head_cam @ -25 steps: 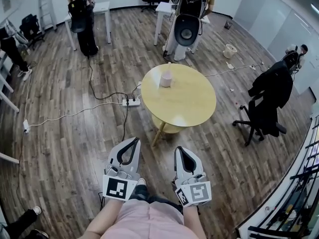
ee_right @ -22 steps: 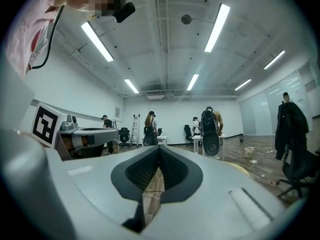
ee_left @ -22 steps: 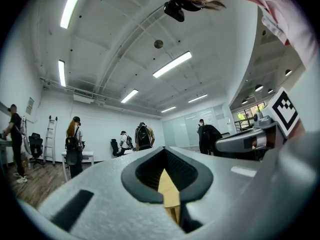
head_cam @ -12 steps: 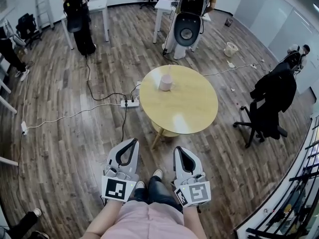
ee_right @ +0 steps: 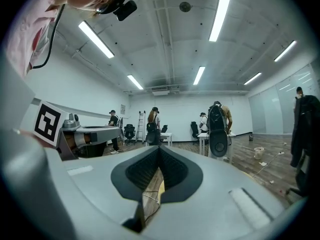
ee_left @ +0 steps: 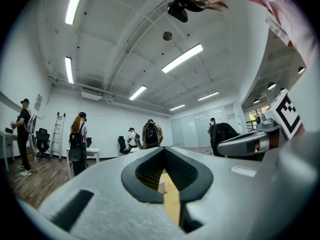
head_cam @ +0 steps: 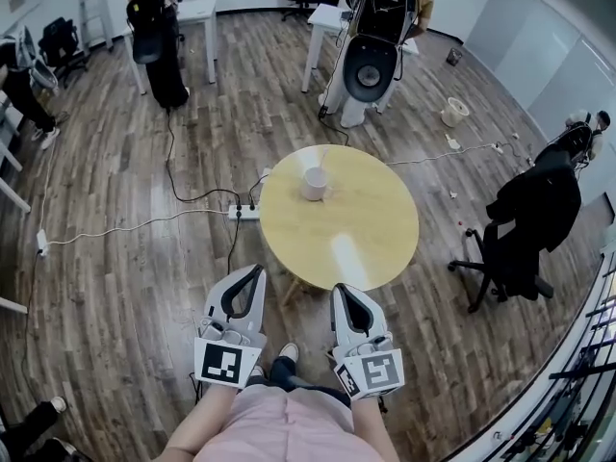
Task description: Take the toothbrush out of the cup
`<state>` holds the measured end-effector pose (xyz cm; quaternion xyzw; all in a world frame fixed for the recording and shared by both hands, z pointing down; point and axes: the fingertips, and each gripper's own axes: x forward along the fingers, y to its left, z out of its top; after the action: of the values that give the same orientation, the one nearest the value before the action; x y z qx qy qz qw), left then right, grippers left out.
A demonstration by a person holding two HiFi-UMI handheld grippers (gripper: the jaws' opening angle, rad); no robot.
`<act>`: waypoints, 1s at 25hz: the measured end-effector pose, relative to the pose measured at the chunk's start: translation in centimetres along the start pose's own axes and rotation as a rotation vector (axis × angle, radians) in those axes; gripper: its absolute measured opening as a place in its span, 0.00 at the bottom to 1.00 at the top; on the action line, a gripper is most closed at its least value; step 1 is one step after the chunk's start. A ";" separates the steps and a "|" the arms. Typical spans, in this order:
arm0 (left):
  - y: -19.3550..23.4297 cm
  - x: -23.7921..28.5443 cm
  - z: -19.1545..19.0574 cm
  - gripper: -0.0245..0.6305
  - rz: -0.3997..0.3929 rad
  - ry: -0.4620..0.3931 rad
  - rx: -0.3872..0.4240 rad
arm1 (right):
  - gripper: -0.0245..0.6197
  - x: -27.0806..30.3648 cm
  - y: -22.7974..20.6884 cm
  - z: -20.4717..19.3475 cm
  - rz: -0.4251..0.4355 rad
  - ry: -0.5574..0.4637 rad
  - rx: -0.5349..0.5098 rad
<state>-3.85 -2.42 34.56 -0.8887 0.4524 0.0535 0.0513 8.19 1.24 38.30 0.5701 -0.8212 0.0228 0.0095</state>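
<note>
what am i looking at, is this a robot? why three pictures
No robot: a person holds two grey hand tools, the left gripper and the right gripper, each with two jaws and a marker cube. The head view comes from a camera on the person's head, looking down at both. The other two views come from a camera riding on each gripper, looking along its jaws. Both pairs of jaws are together and hold nothing. Ahead stands a round table with a white cup on it; what is inside it is too small to tell.
</note>
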 end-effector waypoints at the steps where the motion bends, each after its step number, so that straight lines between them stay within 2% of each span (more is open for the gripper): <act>1: -0.1 0.7 0.1 0.03 0.004 -0.009 0.000 | 0.05 0.4 -0.6 0.1 0.007 -0.001 -0.002; 7: -1.0 3.2 -0.3 0.03 0.016 -0.015 -0.002 | 0.05 1.5 -3.4 0.3 0.019 -0.012 0.001; 13: 0.1 5.8 -0.9 0.03 0.016 -0.007 -0.001 | 0.05 3.4 -4.9 -0.3 0.015 0.000 0.019; 25: 6.6 15.8 -3.9 0.03 -0.055 0.039 -0.021 | 0.05 13.9 -9.1 -0.9 -0.045 0.047 0.051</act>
<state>0.28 -19.46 35.93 -0.9023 0.4279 0.0395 0.0344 11.85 -14.90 39.97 0.5876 -0.8070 0.0568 0.0149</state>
